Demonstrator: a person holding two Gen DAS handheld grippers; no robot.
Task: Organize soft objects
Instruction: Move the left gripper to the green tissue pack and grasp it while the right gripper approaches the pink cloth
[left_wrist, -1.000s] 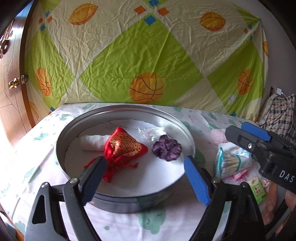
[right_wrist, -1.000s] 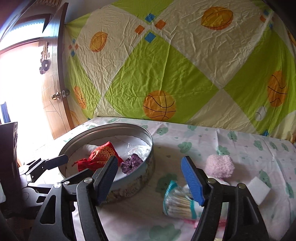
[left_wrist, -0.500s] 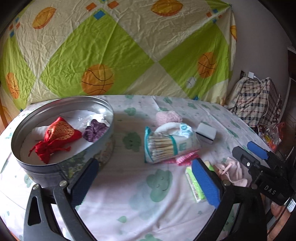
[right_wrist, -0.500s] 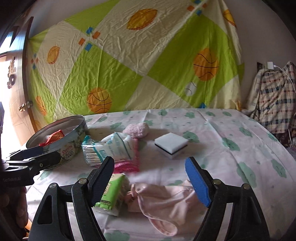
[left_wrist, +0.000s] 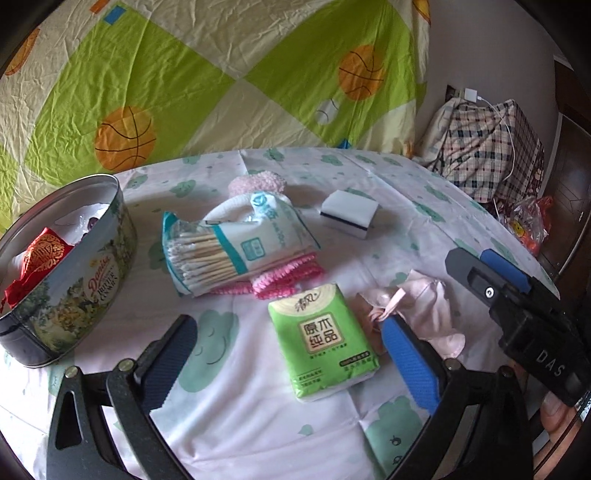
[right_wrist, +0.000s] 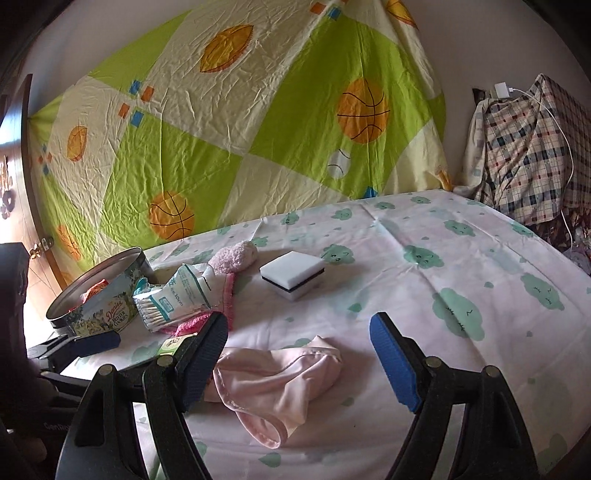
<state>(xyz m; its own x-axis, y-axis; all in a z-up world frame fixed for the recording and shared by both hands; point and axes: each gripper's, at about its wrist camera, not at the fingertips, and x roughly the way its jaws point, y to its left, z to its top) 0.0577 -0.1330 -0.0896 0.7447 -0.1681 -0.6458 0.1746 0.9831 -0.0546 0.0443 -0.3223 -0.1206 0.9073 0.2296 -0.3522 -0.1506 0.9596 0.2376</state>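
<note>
A round butter-cookie tin (left_wrist: 88, 280) stands at the left with a red pouch (left_wrist: 42, 254) inside; it also shows in the right wrist view (right_wrist: 110, 310). My left gripper (left_wrist: 291, 362) is open and empty above a green tissue pack (left_wrist: 323, 339). My right gripper (right_wrist: 299, 354) is open and empty just above a pale pink cloth (right_wrist: 280, 380), which also lies right of the tissue pack (left_wrist: 424, 310). A cotton swab pack (left_wrist: 229, 247) rests on a pink knitted cloth (left_wrist: 284, 277). A fluffy pink ball (left_wrist: 255, 182) and a white sponge (left_wrist: 349, 214) lie further back.
The table carries a white cloth with green clouds (right_wrist: 461, 280). A green and cream sheet with basketballs (right_wrist: 258, 129) hangs behind. A plaid bag (right_wrist: 528, 155) sits at the right edge with a white cable. A wooden door (right_wrist: 33, 206) is at the left.
Both grippers have swung right, away from the tin, and lowered toward the table. The left now hangs over the green tissue pack, the right over the pink cloth. Both stay open.
</note>
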